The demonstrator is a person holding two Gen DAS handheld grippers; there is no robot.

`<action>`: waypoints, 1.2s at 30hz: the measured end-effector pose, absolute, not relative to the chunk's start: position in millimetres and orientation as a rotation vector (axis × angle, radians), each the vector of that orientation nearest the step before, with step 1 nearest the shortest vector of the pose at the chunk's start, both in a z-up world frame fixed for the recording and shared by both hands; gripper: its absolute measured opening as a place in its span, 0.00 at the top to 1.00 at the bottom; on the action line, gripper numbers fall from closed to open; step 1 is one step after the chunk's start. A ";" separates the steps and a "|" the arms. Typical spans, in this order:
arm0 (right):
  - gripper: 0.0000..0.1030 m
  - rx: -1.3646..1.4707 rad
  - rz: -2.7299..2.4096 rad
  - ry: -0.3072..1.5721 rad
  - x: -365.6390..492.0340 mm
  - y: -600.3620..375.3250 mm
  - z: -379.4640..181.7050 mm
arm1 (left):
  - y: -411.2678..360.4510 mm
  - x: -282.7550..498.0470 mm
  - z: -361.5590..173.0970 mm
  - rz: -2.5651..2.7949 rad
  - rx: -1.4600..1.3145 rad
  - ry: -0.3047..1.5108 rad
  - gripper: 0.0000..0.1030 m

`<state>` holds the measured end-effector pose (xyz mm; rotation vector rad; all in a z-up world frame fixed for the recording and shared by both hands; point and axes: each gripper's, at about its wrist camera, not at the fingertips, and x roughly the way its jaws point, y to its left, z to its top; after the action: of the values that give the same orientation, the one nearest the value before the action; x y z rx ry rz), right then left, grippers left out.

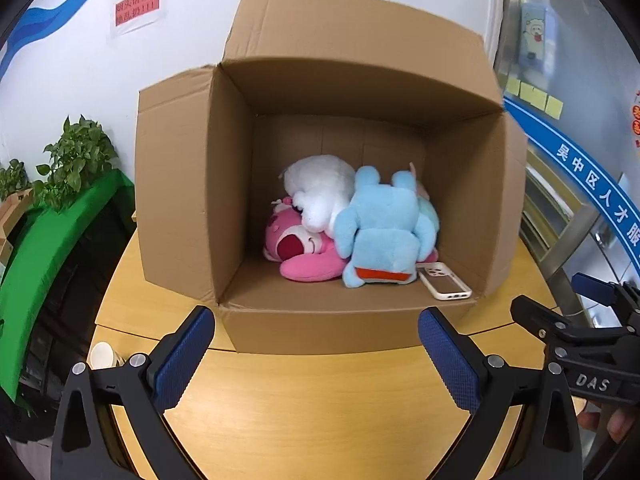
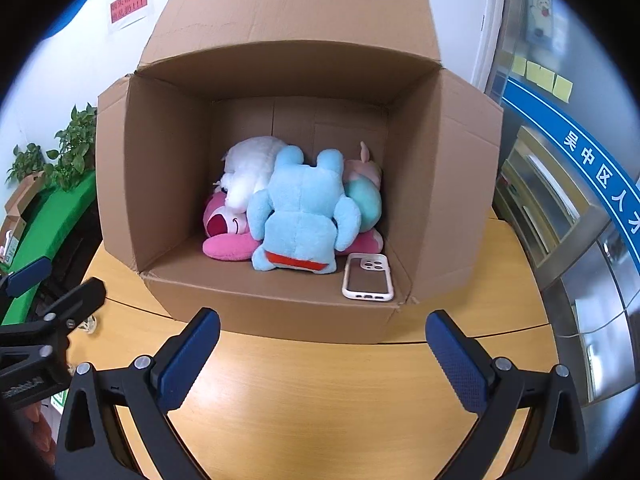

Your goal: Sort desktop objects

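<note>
The plush toys (image 2: 300, 208) and phone case (image 2: 368, 278) are lying inside the cardboard box (image 2: 168, 184); both the left gripper (image 1: 316, 356) and right gripper (image 2: 322, 356) are hanging spread and empty over the table (image 2: 320, 400); sorting is looking nearly finished.

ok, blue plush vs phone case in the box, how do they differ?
The blue plush is soft and bulky; the phone case is thin, flat and rigid. The plush is piled on the pink plush and against the white plush; the case lies flat on the cardboard box floor, at the front right corner. Both are inside the box, side by side, with neither gripper on them.
</note>
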<state>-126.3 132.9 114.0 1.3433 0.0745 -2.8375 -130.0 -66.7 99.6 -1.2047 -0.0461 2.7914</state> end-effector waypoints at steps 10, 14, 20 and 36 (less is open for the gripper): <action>0.00 1.443 -2.828 0.083 -142.0 110.6 95.3 | -83.2 -152.9 63.4 2.699 -1.293 -0.048 0.00; 0.00 1.466 -2.828 0.100 -143.6 111.2 91.7 | -83.7 -157.7 53.7 2.680 -1.322 -0.060 0.00; 0.00 1.461 -2.823 0.096 -146.2 116.3 89.6 | -80.5 -159.5 55.1 2.686 -1.331 -0.075 0.00; 0.00 1.306 -2.794 0.039 -132.2 132.5 98.0 | -69.2 -141.2 83.4 2.790 -1.300 -0.041 0.00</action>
<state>-132.2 132.5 98.0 1.3062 0.0391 -2.7939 -141.2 -69.2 83.4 -1.3002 -0.0412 2.7900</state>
